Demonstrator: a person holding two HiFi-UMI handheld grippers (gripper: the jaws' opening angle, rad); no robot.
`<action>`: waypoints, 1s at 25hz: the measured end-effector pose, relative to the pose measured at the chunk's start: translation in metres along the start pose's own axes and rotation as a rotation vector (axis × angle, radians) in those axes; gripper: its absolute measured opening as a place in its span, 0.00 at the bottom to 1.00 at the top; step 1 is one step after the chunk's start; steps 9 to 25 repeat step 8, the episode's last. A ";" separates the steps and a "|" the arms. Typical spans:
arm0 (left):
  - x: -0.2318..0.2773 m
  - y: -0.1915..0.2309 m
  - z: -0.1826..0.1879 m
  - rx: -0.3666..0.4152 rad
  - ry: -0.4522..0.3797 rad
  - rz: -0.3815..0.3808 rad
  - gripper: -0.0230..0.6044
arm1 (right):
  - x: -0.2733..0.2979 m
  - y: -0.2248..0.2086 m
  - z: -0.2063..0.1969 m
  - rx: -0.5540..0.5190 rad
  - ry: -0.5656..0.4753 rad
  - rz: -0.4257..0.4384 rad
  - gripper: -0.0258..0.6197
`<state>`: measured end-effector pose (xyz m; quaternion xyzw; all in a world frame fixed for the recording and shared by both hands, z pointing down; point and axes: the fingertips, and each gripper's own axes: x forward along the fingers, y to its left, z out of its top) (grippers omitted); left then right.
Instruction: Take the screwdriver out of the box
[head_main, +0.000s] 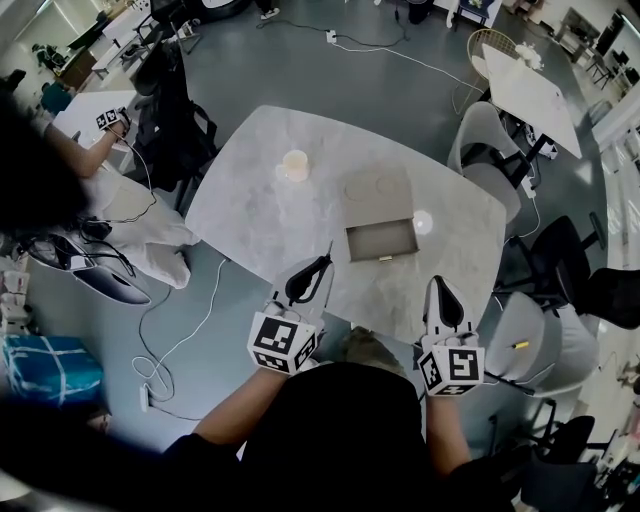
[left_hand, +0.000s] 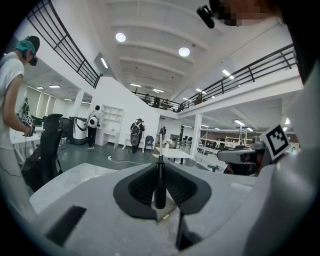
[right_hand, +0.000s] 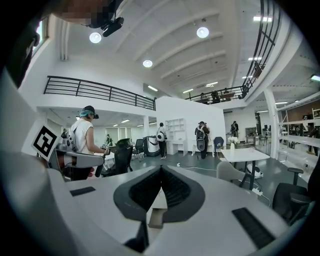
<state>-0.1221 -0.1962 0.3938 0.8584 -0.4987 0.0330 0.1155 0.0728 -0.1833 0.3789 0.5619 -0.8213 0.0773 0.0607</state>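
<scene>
My left gripper (head_main: 312, 270) hovers over the near edge of the white marble table (head_main: 260, 215), shut on a screwdriver (head_main: 322, 262). The black handle (left_hand: 159, 192) stands upright between the pads, and the thin shaft points away from me. The open cardboard box (head_main: 381, 256) lies just beyond, its lid (head_main: 378, 188) folded back; its inside looks bare. A small yellow piece (head_main: 385, 258) lies at its front wall. My right gripper (head_main: 438, 288) hangs over the near right table edge with its jaws together and nothing between them (right_hand: 161, 169).
A pale cup (head_main: 295, 165) and a small white disc (head_main: 422, 222) rest on the table. Grey chairs (head_main: 490, 150) stand at the right side, a black chair (head_main: 170, 120) at the left. A person (head_main: 95, 170) works at the left. Cables (head_main: 185, 330) trail over the floor.
</scene>
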 end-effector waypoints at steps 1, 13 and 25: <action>0.001 0.002 -0.001 0.000 0.003 0.002 0.13 | 0.002 0.001 0.000 -0.002 0.000 0.006 0.04; 0.010 0.011 -0.007 -0.012 0.018 0.010 0.13 | 0.017 -0.001 -0.003 0.004 0.009 0.006 0.04; 0.010 0.011 -0.007 -0.012 0.018 0.010 0.13 | 0.017 -0.001 -0.003 0.004 0.009 0.006 0.04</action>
